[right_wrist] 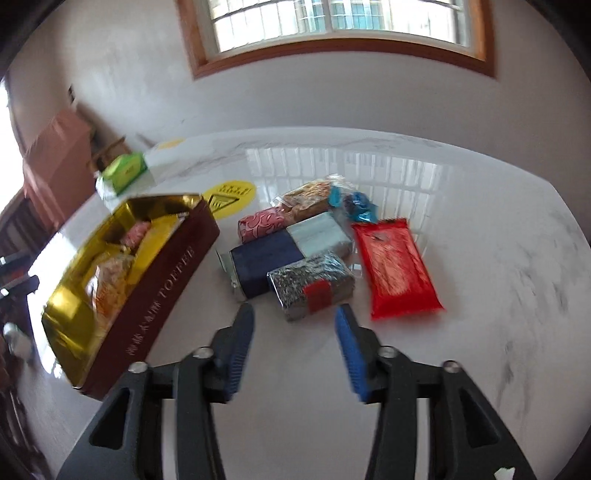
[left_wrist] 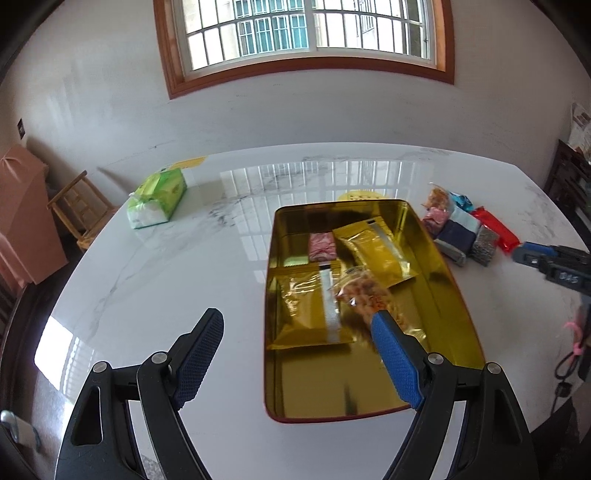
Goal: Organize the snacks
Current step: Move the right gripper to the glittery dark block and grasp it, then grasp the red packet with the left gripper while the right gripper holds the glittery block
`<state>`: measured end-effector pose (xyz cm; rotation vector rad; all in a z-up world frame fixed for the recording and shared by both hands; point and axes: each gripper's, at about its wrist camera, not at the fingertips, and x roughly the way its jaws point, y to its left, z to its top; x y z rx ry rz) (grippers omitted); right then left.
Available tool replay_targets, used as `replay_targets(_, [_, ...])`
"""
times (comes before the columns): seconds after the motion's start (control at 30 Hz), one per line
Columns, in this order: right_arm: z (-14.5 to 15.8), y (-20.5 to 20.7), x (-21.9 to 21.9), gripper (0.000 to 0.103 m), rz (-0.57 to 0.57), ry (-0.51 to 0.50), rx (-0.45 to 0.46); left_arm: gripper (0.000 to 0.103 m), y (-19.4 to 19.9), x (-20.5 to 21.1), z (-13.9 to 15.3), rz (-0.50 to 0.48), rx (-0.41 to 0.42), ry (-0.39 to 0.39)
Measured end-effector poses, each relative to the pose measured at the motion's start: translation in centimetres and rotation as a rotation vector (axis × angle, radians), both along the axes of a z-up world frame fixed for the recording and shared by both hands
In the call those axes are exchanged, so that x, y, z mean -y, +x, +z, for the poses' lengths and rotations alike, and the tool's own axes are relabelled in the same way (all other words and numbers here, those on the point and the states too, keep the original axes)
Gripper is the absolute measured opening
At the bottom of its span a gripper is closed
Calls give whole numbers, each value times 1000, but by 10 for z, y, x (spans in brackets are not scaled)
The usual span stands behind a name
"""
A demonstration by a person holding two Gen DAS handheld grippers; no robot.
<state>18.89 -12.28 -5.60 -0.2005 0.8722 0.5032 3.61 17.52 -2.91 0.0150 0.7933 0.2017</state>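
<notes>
Marble-patterned white tabletop (left_wrist: 155, 266), glossy enough to mirror the barred window (left_wrist: 306, 33) set in its wooden frame on the pale wall behind; a green tissue pack (left_wrist: 157, 199) lies at the far left of the table, a yellow round sticker (right_wrist: 229, 195) sits on the surface beyond the tin, and a wooden chair (left_wrist: 79, 206) and a pinkish cabinet (left_wrist: 26, 218) stand off the left edge. Gold-lined tin (left_wrist: 461, 295), dark red outside, rests mid-table and holds two gold pouches (left_wrist: 310, 306), a pink-wrapped piece (left_wrist: 322, 246) and a clear bag of orange snacks (left_wrist: 364, 293); loose snacks (right_wrist: 310, 251) are heaped on the table just right of it, among them a red packet (right_wrist: 397, 266), a navy block and a speckled silver one. Left gripper (left_wrist: 295, 334) hangs wide open above the tin's near left corner, empty; right gripper (right_wrist: 293, 319) is partly open with nothing between its fingers, just short of the speckled pack.
</notes>
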Motion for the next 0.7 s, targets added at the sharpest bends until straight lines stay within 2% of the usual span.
replay_targets(0.1, [-3,10,-8,70,48,-62,36,83,3,4,2,-10,-6,4])
replay_targets(0.27, [-12,29,-19,78,132,-173,54,83,6,11,7,-28,-10,-9])
replay_targets(0.43, [-23,43,-24,77,192,-187,4,83,13,21,10,-51,-11,-1])
replay_targets(0.5, [-32,51,-27,57,204,-200,-47,83,15,25,9,-59,-15,0])
replay_targets(0.6, [-34,48,-24,56,196,-192,-52,83,20,30,8,-66,-26,3])
replay_targets(0.7, [-33,27,-12,56,173,-181,-50,83,22,35,9,-70,-29,12])
